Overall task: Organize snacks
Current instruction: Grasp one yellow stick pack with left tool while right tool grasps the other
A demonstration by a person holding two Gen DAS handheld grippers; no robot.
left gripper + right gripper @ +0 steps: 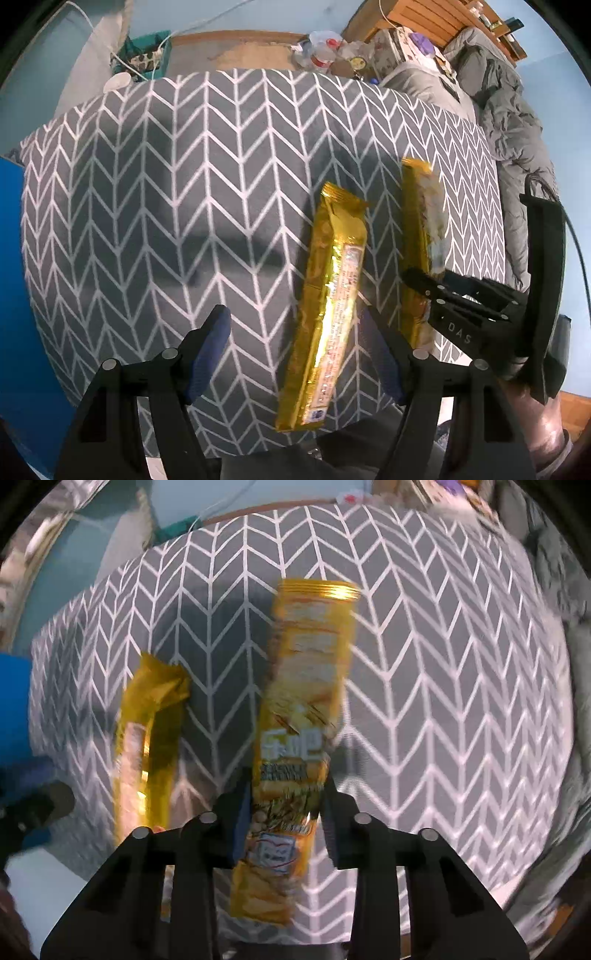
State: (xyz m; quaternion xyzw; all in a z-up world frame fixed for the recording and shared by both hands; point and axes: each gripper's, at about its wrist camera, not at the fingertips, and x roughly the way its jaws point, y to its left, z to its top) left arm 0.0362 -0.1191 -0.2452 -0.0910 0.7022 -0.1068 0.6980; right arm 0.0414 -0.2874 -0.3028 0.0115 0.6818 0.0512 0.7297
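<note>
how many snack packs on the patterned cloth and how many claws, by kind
gold snack packs: 2, one lying free, one clamped in the right claw
claws: 2, the left claw open over the free pack, the right claw shut on its pack
total: 4, all over the grey chevron cloth

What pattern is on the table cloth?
The cloth is grey with white zigzag arrow lines, like a herringbone. It shows best in the left wrist view.
</note>
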